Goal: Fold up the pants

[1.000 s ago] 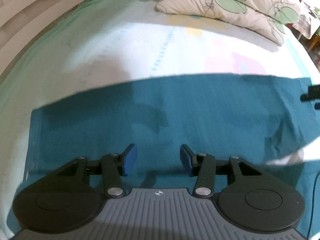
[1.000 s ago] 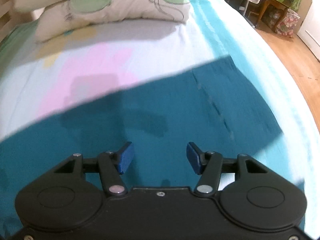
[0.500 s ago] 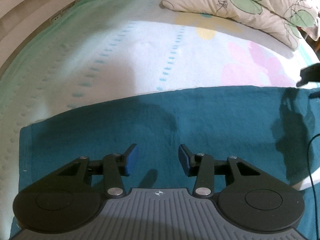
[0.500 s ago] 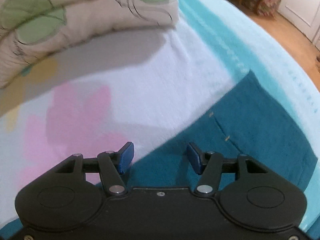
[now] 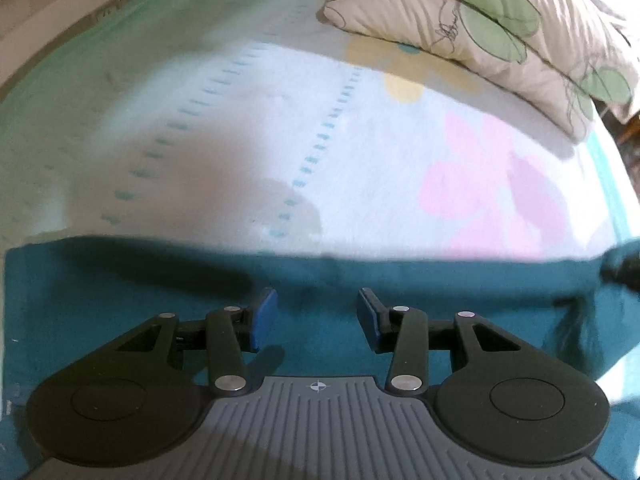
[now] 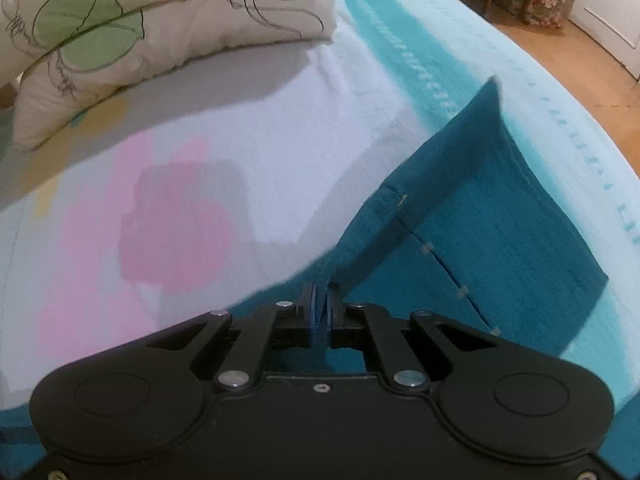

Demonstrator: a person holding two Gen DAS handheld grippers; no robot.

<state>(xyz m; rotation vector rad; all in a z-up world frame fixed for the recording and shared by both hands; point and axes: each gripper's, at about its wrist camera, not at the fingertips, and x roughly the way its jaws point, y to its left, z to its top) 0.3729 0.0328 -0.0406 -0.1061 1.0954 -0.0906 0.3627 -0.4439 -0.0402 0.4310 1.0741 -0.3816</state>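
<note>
One teal pants (image 6: 480,216), flat, edge pinched up

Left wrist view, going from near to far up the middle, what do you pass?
Left gripper → teal pants → white flowered bedsheet → leaf-print pillow.

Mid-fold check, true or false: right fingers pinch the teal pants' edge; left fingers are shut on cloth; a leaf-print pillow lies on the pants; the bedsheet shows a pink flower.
1. The right gripper is closed on the teal fabric pants: true.
2. The left gripper is clamped on cloth: false, it is open above the pants.
3. The cream leaf-print pillow lies on the pants: false, it lies beyond them on the bedsheet.
4. The bedsheet has a pink flower: true.
</note>
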